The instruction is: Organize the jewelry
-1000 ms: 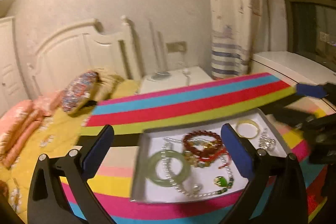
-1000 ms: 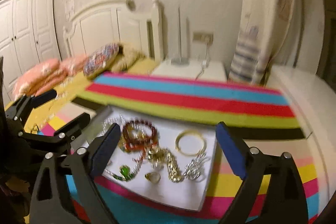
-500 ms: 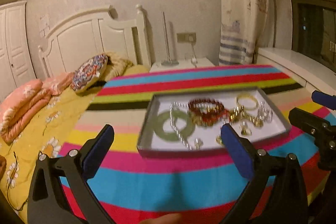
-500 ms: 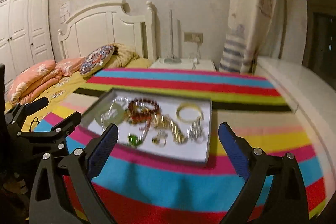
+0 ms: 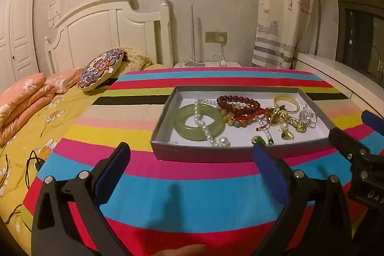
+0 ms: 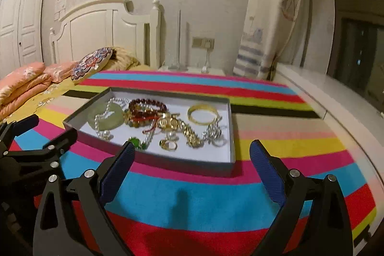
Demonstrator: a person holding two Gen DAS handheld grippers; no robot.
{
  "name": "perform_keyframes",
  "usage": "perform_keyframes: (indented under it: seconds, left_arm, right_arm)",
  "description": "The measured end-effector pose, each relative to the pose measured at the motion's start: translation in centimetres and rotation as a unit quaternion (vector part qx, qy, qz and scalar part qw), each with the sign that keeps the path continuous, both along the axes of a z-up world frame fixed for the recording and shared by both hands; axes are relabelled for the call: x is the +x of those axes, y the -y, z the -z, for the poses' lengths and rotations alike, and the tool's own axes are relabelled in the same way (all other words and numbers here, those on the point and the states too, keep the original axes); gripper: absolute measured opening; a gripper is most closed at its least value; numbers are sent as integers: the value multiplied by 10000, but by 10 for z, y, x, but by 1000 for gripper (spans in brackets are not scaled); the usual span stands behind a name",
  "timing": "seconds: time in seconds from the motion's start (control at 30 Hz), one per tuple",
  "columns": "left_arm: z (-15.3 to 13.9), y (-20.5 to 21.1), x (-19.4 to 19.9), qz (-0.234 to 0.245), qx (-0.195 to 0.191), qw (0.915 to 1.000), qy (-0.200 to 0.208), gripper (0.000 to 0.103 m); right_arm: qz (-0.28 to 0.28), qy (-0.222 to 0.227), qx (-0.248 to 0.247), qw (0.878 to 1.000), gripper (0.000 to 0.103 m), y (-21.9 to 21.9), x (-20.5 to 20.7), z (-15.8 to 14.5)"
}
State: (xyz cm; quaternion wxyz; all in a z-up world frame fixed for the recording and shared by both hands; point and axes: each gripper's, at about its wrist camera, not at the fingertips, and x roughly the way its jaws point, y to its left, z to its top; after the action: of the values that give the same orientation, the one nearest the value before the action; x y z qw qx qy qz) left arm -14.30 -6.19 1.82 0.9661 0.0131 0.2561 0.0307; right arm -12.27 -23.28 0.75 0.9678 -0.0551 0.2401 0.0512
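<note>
both claws are hanging wide apart and empty, left gripper (image 5: 189, 152) and right gripper (image 6: 192, 150), now pulled back from the jewelry tray (image 5: 165, 148). tray is sitting farther off on the striped cloth (image 5: 182, 198), jade bangle (image 5: 199, 122) at its left.
</note>
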Motion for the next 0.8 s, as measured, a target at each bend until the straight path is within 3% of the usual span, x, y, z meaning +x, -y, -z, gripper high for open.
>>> perform_keyframes:
  seconds: [0.17, 0.33, 0.53, 0.8]
  left_arm:
    - [2, 5, 4, 209, 79, 9997, -77, 101]
    - [3, -2, 7, 184, -122, 9996, -178, 101]
    - [4, 1, 7, 198, -73, 9996, -186, 101]
    - [4, 0, 6, 193, -94, 9996, -198, 101]
  right_arm:
    - [-22, -81, -27, 10000, 92, -1, 5, 1]
    - [-65, -297, 189, 9994, 92, 5, 12, 5]
    - [-17, -891, 651, 9939, 92, 18, 25, 19]
    - [-20, -794, 667, 9946, 92, 16, 22, 18]
